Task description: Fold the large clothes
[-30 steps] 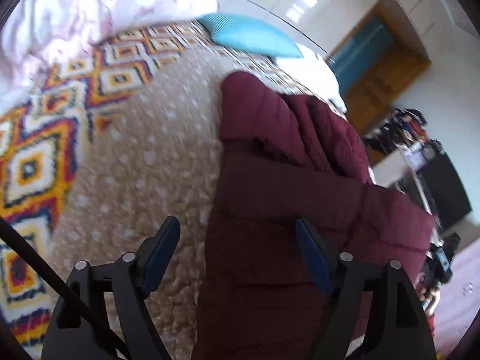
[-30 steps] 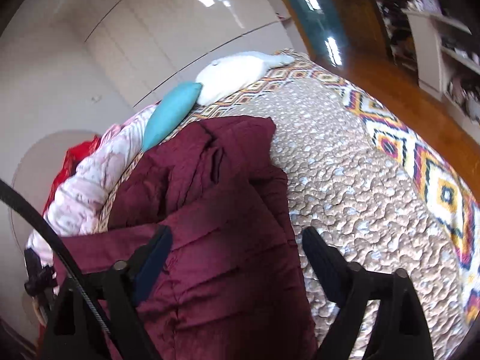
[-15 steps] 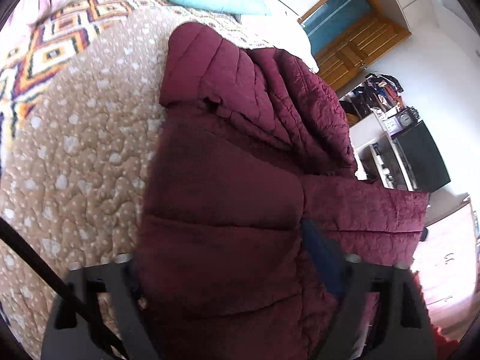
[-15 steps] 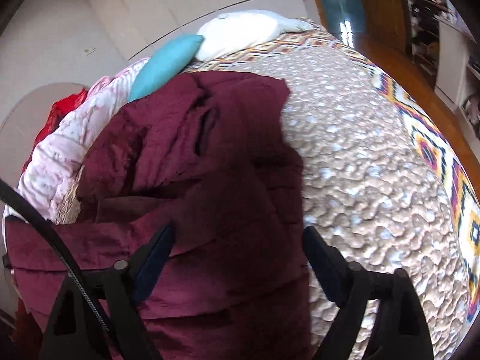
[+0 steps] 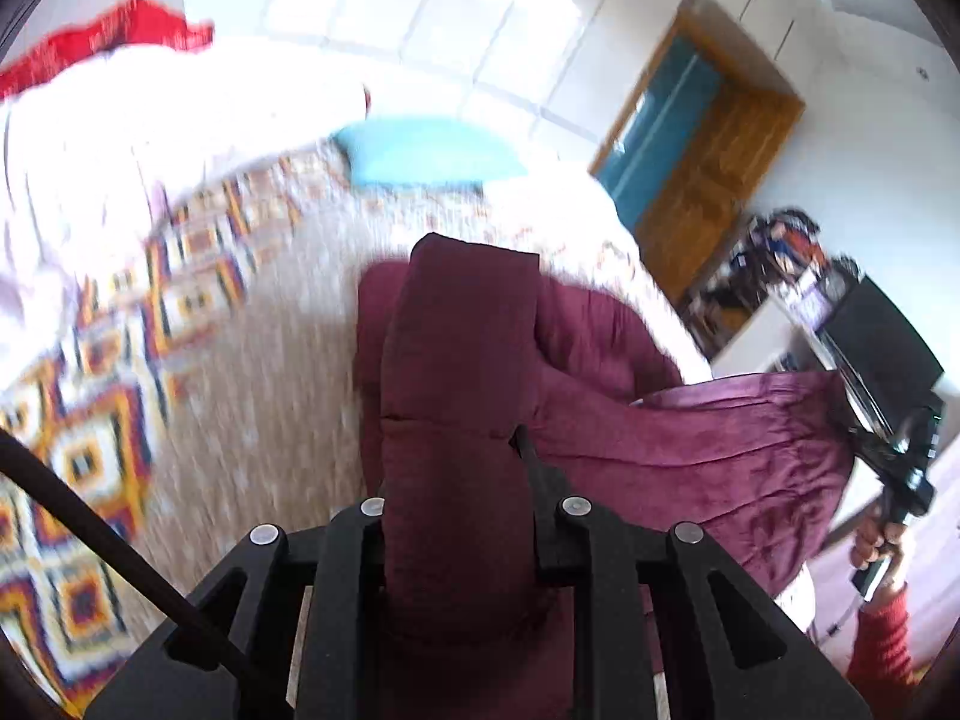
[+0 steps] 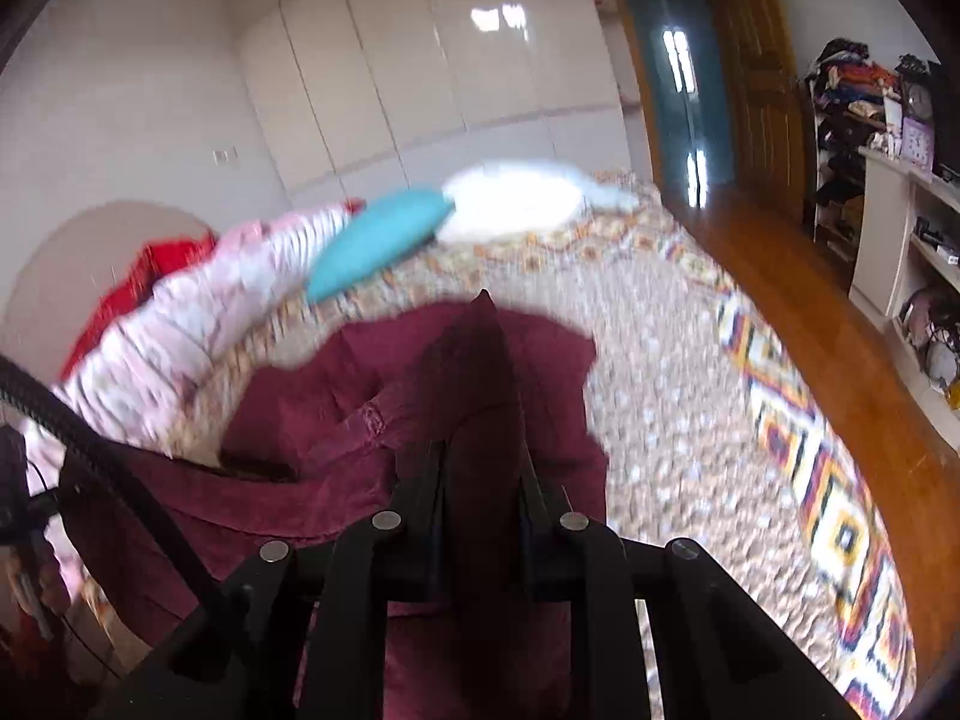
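Observation:
A maroon quilted coat [image 5: 690,450] lies across the bed's beige quilt [image 5: 258,420]. My left gripper [image 5: 456,462] has a thick fold of the coat bunched between its closing jaws and held up off the bed. In the right wrist view the coat [image 6: 300,408] shows again. My right gripper [image 6: 480,450] pinches a raised ridge of it as its jaws close. Fabric hides the pads of both. A hand in a red sleeve [image 5: 882,654] holds the other gripper at the left wrist view's right edge, with the coat's edge stretched between the two.
A blue pillow [image 5: 426,159] and a white pillow [image 6: 516,204] lie at the head of the bed. A pink duvet [image 6: 180,324] is heaped along one side. Beyond the patterned blanket edge [image 6: 840,528] are wooden floor [image 6: 810,324], cluttered shelves [image 6: 900,192] and a wooden door [image 5: 708,168].
Both grippers went from wide open over the coat to closed on folds of it. Both have risen, lifting the coat's near edge off the bed.

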The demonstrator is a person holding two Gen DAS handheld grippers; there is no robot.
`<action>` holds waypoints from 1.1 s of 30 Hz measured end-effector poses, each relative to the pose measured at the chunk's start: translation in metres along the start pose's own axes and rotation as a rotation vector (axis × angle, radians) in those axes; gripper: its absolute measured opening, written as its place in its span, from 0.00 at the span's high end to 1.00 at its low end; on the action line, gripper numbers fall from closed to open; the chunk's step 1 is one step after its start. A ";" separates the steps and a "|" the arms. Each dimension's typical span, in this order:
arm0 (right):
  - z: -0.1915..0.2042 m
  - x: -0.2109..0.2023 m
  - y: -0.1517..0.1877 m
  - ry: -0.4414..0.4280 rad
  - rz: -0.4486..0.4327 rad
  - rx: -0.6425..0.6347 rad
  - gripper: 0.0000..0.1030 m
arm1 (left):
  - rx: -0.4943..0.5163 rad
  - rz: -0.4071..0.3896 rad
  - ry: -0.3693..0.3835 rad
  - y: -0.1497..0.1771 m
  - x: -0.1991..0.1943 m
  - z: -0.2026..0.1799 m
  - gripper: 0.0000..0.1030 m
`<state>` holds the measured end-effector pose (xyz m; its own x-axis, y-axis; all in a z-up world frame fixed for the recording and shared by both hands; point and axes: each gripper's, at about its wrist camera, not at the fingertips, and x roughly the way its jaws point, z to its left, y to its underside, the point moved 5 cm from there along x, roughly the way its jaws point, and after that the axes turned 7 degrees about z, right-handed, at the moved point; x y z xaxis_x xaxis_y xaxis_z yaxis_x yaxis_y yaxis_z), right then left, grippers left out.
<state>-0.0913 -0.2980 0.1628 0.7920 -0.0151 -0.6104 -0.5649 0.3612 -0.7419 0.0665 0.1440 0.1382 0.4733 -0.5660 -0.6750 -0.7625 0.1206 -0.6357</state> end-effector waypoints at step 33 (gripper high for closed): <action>-0.130 0.331 -0.095 0.247 0.208 0.413 0.26 | -0.177 0.183 -0.344 -0.158 0.326 0.097 0.31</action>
<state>0.1943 -0.4587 -0.0042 0.5667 -0.1051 -0.8172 -0.5265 0.7167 -0.4573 0.3842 0.0199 -0.0175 0.4200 -0.2399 -0.8752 -0.8973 0.0346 -0.4401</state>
